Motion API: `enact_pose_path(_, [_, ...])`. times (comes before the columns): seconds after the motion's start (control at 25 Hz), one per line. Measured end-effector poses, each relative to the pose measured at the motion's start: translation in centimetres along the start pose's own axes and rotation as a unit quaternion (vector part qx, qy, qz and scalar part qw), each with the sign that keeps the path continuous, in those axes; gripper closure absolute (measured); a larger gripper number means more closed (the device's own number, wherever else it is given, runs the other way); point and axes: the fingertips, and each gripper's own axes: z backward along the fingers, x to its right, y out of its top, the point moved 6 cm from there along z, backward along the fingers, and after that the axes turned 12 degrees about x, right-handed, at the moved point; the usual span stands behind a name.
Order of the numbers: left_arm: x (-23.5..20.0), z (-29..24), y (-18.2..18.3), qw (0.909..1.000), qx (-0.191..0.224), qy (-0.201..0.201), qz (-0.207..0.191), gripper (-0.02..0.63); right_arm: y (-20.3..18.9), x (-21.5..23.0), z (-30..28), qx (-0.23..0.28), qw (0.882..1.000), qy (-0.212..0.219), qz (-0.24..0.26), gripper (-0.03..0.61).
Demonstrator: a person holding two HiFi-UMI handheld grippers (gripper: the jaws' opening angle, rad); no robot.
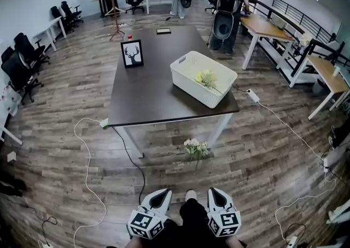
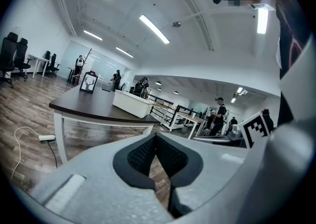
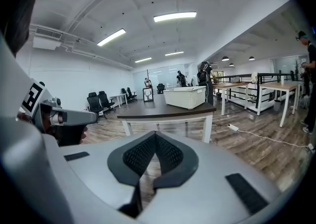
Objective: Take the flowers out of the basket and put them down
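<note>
**Both pairs of jaws together, nothing held**

You held the left gripper and the right gripper side by side at the bottom centre of the head view, each a smooth, rounded grey shell. In each gripper view the ribbed black pads met at their tips with nothing between them. Both grippers were closed and empty.

The white plastic lattice-walled basket, rectangular with rounded corners, stood on the dark brown matte rectangular table, near the table's lower right corner in the head view. A bunch of pale yellow-white flowers lay inside it, toward its right end. A second small bunch of white flowers with green stems lay on the wood-plank floor, just below the table's near edge in the frame, between the table and your grippers.

A black-framed picture of an antlered deer's head stood upright on the upper left part of the table, well apart from the basket. Both grippers were well apart from the table.
</note>
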Motion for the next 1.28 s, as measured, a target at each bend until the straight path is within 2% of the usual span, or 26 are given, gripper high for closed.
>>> enact_pose_path(0.24, [-1.8, -4.6, 0.8, 0.9995, 0.004, 0.031, -0.002, 0.607, 0.8, 3.6, -5.4, -0.007, 1.000, 0.022, -0.013, 0.571])
enact_pose_path(0.68, [-2.6, -13.3, 2.6, 0.9961, 0.034, 0.080, -0.012, 0.607, 3.8, 10.4, -13.8, 0.000, 0.997, 0.083, 0.004, 0.572])
enact_pose_path(0.96, [-2.4, -17.2, 2.5, 0.9938, 0.048, 0.100, -0.007, 0.607, 4.7, 14.2, -16.5, -0.004, 0.995, 0.095, 0.000, 0.571])
enact_pose_path(1.28, [-3.0, -19.4, 2.3, 0.9935, 0.047, 0.104, -0.001, 0.607, 3.9, 15.2, -17.2, -0.020, 0.995, 0.097, -0.009, 0.571])
